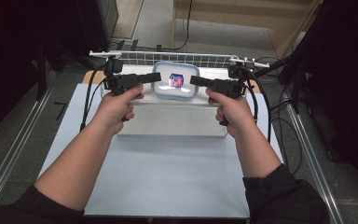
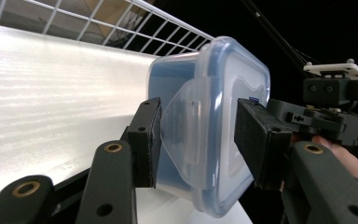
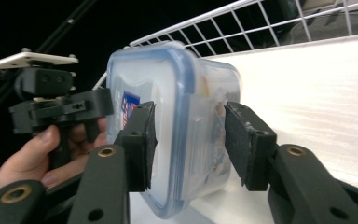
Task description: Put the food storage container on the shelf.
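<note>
Rounded-rectangular clear plastic container (image 1: 175,80), blue-rimmed lid, on smooth white table (image 1: 168,163).

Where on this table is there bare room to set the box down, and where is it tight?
Free: the white table between the forearms, and the raised platform's front between the hands. Crowded: the platform's back by the wire rack, where the box sits with the left gripper and right gripper at its two ends.
</note>
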A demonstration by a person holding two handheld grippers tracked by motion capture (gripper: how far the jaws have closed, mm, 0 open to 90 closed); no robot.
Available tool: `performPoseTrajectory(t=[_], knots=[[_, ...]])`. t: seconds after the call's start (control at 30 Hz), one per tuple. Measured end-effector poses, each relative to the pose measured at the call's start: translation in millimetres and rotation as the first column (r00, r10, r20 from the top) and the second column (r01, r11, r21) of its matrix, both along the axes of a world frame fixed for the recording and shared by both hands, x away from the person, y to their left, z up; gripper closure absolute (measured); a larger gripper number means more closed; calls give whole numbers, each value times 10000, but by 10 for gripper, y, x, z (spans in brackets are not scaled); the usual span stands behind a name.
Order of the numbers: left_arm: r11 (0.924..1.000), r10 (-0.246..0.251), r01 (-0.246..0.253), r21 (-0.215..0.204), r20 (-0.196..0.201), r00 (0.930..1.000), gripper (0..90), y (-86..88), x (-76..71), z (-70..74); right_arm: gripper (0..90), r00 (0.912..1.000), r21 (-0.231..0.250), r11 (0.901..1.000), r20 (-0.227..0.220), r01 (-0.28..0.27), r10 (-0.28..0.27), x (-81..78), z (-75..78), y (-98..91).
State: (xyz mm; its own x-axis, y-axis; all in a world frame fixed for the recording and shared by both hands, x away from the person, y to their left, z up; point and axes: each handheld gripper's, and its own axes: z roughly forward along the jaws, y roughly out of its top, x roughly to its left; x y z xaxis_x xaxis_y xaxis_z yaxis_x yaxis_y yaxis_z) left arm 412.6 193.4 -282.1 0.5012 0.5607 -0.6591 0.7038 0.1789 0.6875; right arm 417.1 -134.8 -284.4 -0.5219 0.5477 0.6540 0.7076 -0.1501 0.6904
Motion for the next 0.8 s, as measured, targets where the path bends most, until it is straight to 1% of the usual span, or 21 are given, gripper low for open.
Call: performPoseTrajectory(t=[0.07,0.17,0.23,0.3,0.33,0.53,0.8], knots=[[10000,69,-69,24,16,10000,516,-10,13,-10,536,9999,-18,9999,54,155,-155,12,-11,14],[9998,185,-186,109,36,9998,503,-19,33,-19,527,9994,-23,9994,-8,341,-341,31,-22,38],[9995,241,-243,183,120,9996,498,-25,41,-22,525,9991,84,9991,-90,405,-404,54,-34,42],[9992,300,-304,254,168,9994,487,-38,46,-23,523,9989,118,9989,-69,460,-459,71,-41,49],[9992,329,-333,235,153,9993,483,-41,52,-26,522,9986,135,9986,-140,511,-509,78,-40,52],[9992,373,-373,137,-2,9993,466,-44,103,-47,518,9976,73,9976,-81,694,-693,130,-43,62],[9981,608,-608,85,-16,9981,454,-57,126,-65,494,9967,44,9967,-66,806,-806,164,-66,95]])
